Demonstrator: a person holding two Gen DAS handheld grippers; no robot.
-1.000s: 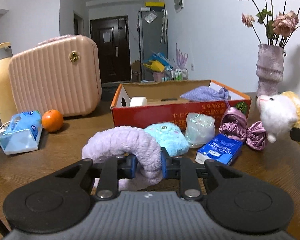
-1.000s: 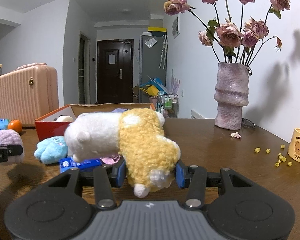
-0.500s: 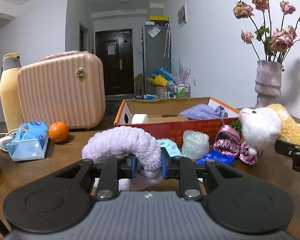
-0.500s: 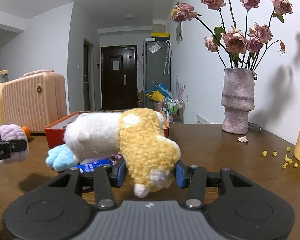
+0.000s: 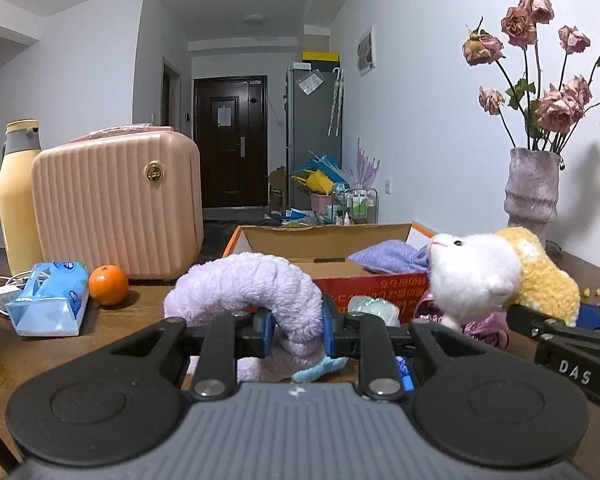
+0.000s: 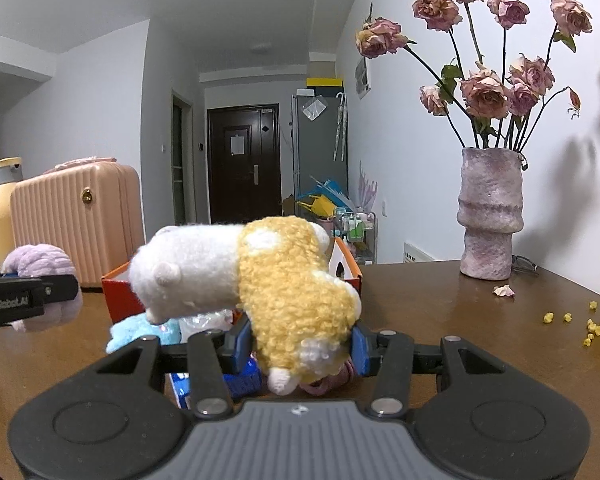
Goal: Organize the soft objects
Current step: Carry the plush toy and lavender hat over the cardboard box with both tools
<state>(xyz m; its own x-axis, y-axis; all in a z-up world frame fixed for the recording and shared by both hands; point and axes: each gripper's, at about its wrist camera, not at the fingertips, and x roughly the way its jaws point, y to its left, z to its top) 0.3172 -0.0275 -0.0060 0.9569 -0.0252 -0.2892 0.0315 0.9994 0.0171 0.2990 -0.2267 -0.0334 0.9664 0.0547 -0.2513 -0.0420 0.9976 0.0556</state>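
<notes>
On the dark brown wooden tabletop (image 6: 440,300), an open cardboard box with red-orange outer walls (image 5: 364,286) is sitting behind a small heap of soft things. Pale characters are printed along its red front wall, too small to read. A folded lilac-blue cloth (image 5: 384,256) is lying inside the box.

Nearer the left wrist camera, the left hand-held gripper (image 5: 296,330) is squeezing a fluffy lilac plush headband (image 5: 248,284) between its blue pads, the jaws drawn narrow on the fabric and the band arching up above them, clear of the tabletop. Beside it, the right hand-held gripper (image 6: 300,350) is clamping the curly yellow rear of a white-and-yellow plush animal toy (image 6: 276,276), jaws partly apart around the body; the toy's white head is jutting out to the left above the tabletop, in front of the box. White letters "DAS" are showing on the right hand-held gripper's black side in the left wrist view, and "GenRobot.AI" is showing on the left one's side in the right wrist view.

Under the two held things, a fuzzy light-blue plush piece (image 6: 138,334), a crinkled clear plastic packet (image 5: 374,308), pink-purple satin scrunchies (image 5: 484,328) and a blue packet (image 6: 240,382) are lying close together.

To the left, a ribbed pink hard-shell case (image 5: 116,204), a cream bottle (image 5: 18,196), an orange (image 5: 108,284) and a blue tissue pack (image 5: 50,300) are standing or lying. At right, a mottled mauve vase of dried roses (image 6: 490,216) is standing near the wall.
</notes>
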